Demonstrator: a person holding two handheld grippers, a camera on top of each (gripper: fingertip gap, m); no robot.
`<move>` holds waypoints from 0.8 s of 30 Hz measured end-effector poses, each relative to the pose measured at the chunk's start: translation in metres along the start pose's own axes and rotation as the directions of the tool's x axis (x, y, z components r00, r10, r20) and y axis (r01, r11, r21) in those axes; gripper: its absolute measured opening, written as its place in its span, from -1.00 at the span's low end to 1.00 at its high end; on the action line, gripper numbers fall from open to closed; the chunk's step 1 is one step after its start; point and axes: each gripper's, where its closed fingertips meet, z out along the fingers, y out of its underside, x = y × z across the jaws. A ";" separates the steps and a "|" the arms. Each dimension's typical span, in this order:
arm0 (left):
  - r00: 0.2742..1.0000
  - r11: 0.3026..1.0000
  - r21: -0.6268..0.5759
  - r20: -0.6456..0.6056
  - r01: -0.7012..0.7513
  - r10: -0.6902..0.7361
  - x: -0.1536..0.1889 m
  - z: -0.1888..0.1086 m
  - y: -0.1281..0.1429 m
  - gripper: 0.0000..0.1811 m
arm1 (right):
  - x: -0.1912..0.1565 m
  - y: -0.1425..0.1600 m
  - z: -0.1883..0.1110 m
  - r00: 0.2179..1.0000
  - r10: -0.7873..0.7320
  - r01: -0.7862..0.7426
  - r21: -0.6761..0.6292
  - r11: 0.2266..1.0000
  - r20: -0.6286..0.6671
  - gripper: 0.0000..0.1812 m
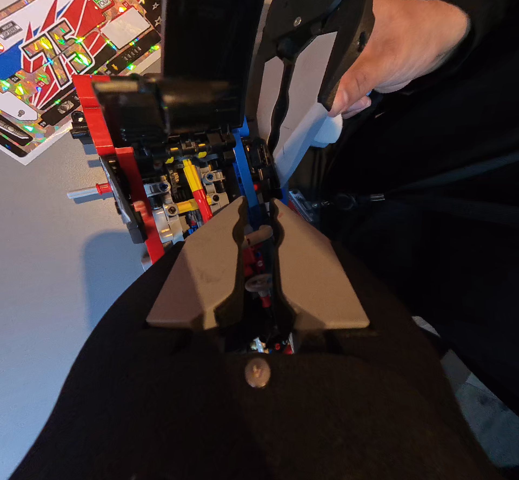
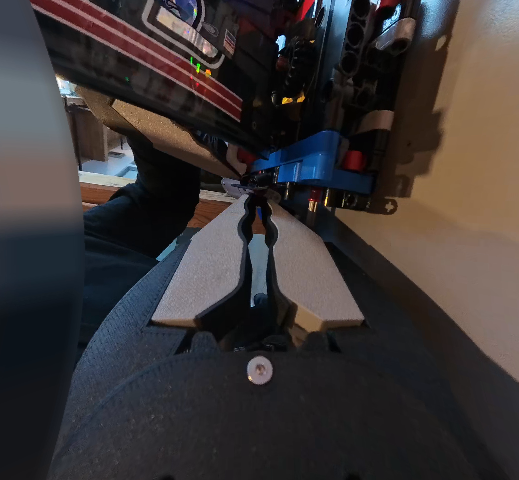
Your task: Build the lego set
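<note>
Left wrist view first: the left gripper has its tan fingers pinched onto the lego model, clamping a blue beam and some red and grey bits down in the narrow gap between them. The model itself is a half-built vehicle sitting just past the fingertips in the middle of the shot, with red side panels on its left, a yellow and red axle in the middle, and black body panels on the far end. A grey axle with a red pin sticks out of its left side. Far left on the grey table lies a shiny holographic sticker sheet. The right gripper comes in from the top right, held by a hand.

Right wrist view: the right gripper has its fingers nearly together, tips right up at the near edge of the lego model, by the blue beam. I honestly cannot tell if they're actually nipping something or just touching there. The model fills the top of the frame, black stickered panel on the left. The left gripper's tan finger reaches in under that panel.
</note>
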 end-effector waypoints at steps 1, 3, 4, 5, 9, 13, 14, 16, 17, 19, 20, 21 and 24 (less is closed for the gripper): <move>1.000 1.000 -0.001 -0.003 -0.007 0.007 0.000 0.000 0.000 -0.87 | 0.000 0.000 0.000 1.000 0.001 -0.001 0.001 1.000 -0.001 -0.98; 1.000 1.000 0.002 -0.011 -0.012 0.012 0.000 0.000 0.000 -0.88 | 0.000 0.000 0.000 1.000 0.005 -0.005 0.003 1.000 -0.002 -0.99; 1.000 1.000 0.006 -0.015 -0.013 0.013 0.000 0.000 -0.001 -0.89 | 0.000 0.000 0.000 1.000 0.007 -0.007 0.005 1.000 -0.001 -0.99; 1.000 1.000 0.009 -0.015 -0.019 0.019 -0.001 0.000 -0.001 -0.90 | 0.001 0.000 0.001 1.000 0.007 -0.007 0.006 1.000 -0.002 -0.99; 0.998 0.999 0.040 -0.057 -0.025 0.028 0.003 0.002 -0.005 -1.00 | 0.001 0.000 0.002 1.000 -0.004 0.004 0.004 1.000 -0.014 -0.98; 0.999 0.999 0.041 -0.049 -0.001 0.003 0.001 -0.002 -0.007 -1.00 | 0.001 -0.004 0.000 1.000 -0.002 0.002 0.025 1.000 -0.009 -0.98; 0.999 0.999 0.035 -0.049 -0.004 0.005 0.003 -0.002 -0.006 -1.00 | 0.001 -0.005 0.000 1.000 -0.010 0.010 0.027 1.000 -0.013 -0.98; 1.000 1.000 0.001 -0.019 0.000 0.000 0.000 -0.003 -0.002 -1.00 | 0.001 -0.004 0.001 1.000 -0.022 0.022 0.022 1.000 -0.008 -0.98; 1.000 1.000 0.000 0.009 -0.001 0.001 -0.003 -0.004 -0.001 -0.94 | 0.001 -0.004 0.001 1.000 -0.025 0.025 0.016 1.000 -0.002 -0.99; 1.000 1.000 0.015 0.027 0.015 -0.015 -0.006 -0.010 -0.005 -0.88 | 0.001 -0.003 0.001 1.000 -0.030 0.030 0.007 1.000 0.004 -0.97; 0.999 0.999 0.024 0.024 0.023 -0.024 -0.005 -0.012 -0.007 -0.85 | 0.000 -0.003 0.000 0.999 -0.039 0.039 0.008 0.999 0.001 -0.96; 0.999 0.999 0.025 0.015 0.030 -0.031 -0.004 -0.013 -0.007 -0.82 | 0.000 -0.002 0.000 0.999 -0.052 0.052 0.007 0.999 -0.004 -0.92; 0.998 0.999 0.008 0.051 0.033 -0.033 -0.007 -0.013 -0.005 -0.76 | -0.002 0.002 -0.002 0.993 -0.109 0.108 -0.007 0.994 -0.037 -0.79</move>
